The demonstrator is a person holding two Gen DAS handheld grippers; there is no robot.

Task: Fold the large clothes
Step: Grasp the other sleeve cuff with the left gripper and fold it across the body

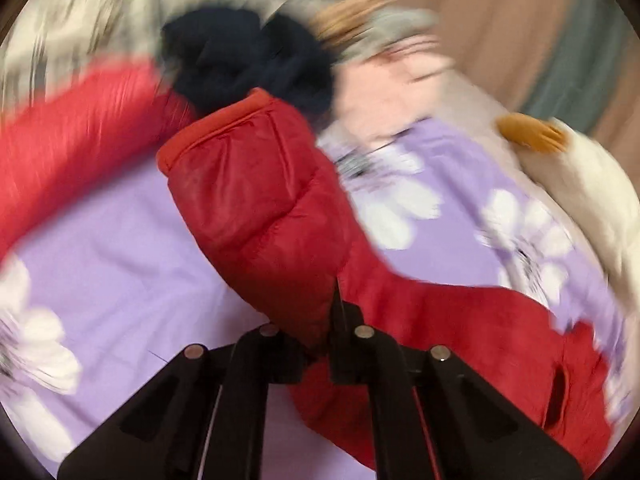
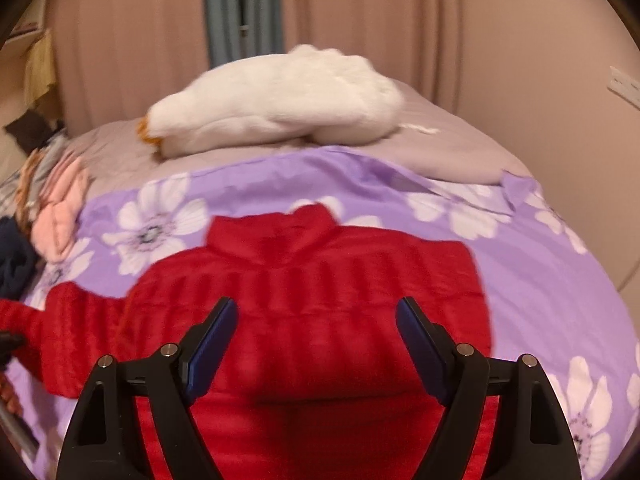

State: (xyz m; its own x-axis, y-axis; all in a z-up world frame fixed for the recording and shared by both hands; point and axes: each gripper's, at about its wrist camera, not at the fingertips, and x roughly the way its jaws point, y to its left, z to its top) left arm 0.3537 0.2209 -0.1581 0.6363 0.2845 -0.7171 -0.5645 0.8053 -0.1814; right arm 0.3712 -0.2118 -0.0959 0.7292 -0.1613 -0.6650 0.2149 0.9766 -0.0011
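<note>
Bed (image 2: 540, 280) with purple flowered cover, curtain (image 2: 360, 20) behind. Red puffer jacket (image 2: 320, 300) lies spread on the cover, collar toward the far side, one sleeve (image 1: 256, 200) lifted off the bed. White plush duck (image 2: 280, 100) lies past the jacket, apart from it. Pile of pink and dark clothes (image 2: 56, 216) at the left edge of the bed. Left hand-held gripper (image 1: 320, 344) pressed together, pinching the sleeve near its cuff end. Right hand-held gripper (image 2: 316, 332) spread wide above the jacket body, nothing between its fingers.
</note>
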